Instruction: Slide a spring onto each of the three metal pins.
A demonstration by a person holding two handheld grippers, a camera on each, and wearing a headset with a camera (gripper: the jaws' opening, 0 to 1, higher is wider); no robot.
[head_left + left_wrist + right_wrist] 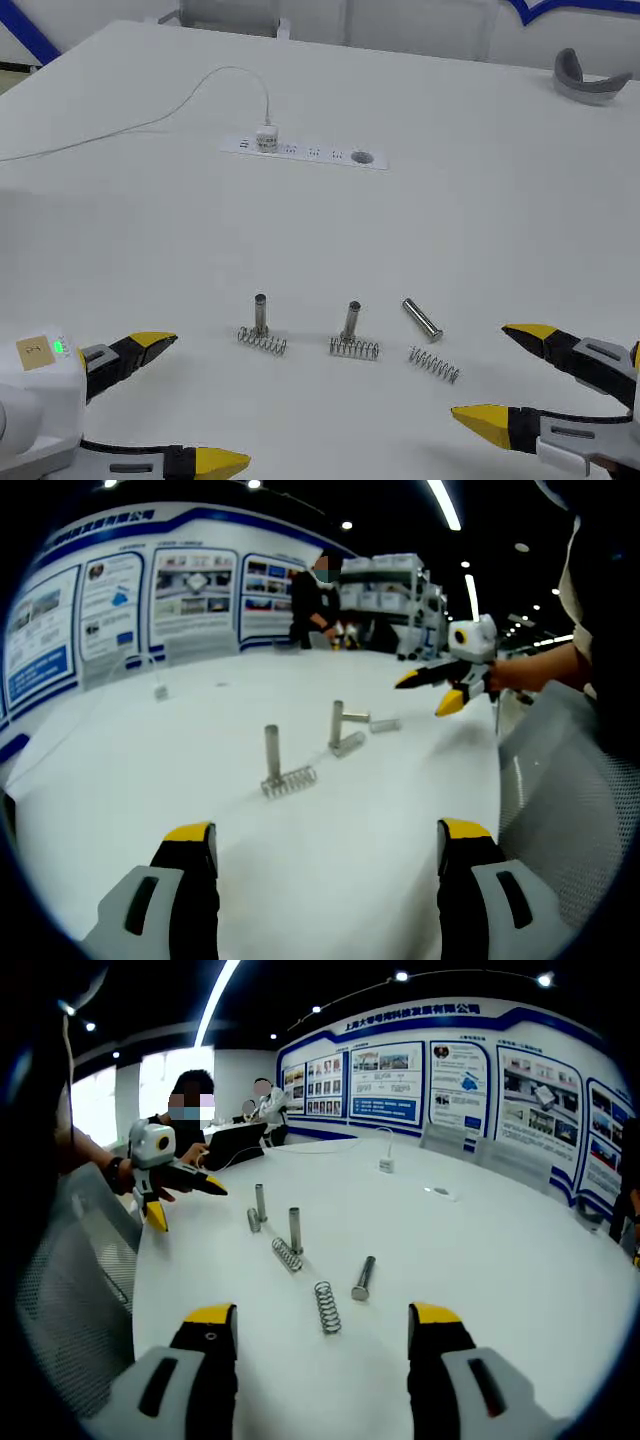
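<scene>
Two metal pins stand upright on the white table, the left pin (260, 312) (271, 752) (260, 1201) and the middle pin (351, 318) (337, 723) (295, 1229). The third pin (421, 319) (363, 1278) lies flat at the right. One spring lies on the table in front of each: left spring (262, 341) (291, 779), middle spring (354, 348) (286, 1253), right spring (434, 364) (326, 1307). My left gripper (200, 400) (325, 835) hovers open at the near left, holding nothing. My right gripper (490, 372) (322, 1312) is open beside the right spring, holding nothing.
A white power strip (303, 151) with a plug (265, 137) and a trailing cable lies further back. A grey curved object (590, 80) sits at the far right. A mesh chair (560, 780) stands at the table's edge. People sit at a far table (190, 1110).
</scene>
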